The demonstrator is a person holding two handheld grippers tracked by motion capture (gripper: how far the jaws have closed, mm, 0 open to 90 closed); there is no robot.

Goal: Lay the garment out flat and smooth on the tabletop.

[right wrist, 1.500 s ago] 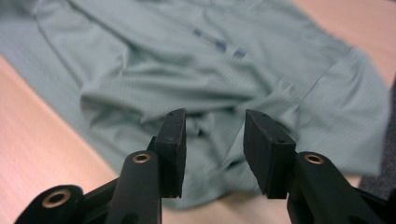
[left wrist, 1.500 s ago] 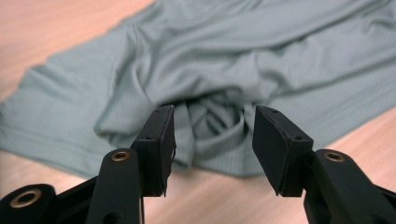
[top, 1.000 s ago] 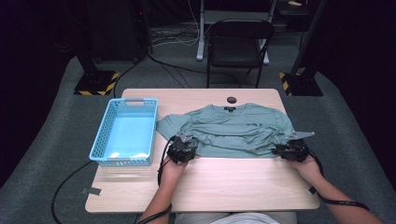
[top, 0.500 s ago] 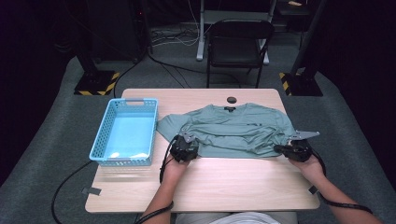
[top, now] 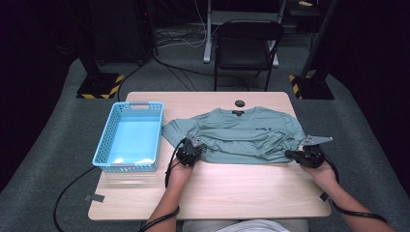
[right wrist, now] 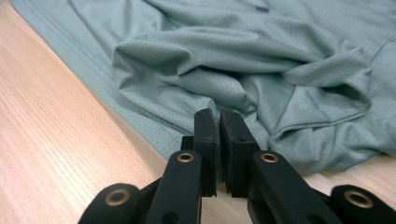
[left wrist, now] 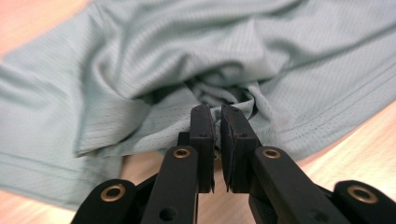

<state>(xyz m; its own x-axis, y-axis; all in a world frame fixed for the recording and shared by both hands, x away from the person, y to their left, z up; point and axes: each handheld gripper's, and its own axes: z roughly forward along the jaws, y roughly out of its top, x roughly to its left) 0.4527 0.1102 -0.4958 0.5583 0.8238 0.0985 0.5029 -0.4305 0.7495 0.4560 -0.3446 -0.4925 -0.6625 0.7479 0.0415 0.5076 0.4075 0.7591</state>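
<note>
A sage-green T-shirt lies spread and rumpled across the middle of the wooden table, collar toward the far edge. My left gripper sits at the shirt's near left hem. In the left gripper view its jaws are shut on a bunched fold of the shirt. My right gripper is at the near right corner of the shirt. Its jaws are shut on the hem of the fabric.
A light blue plastic basket stands on the table's left side, beside the shirt's left sleeve. A small dark round object lies near the far edge behind the collar. A black chair stands beyond the table.
My right gripper has edged slightly to the right with the shirt's corner. The left gripper has stayed where it was.
</note>
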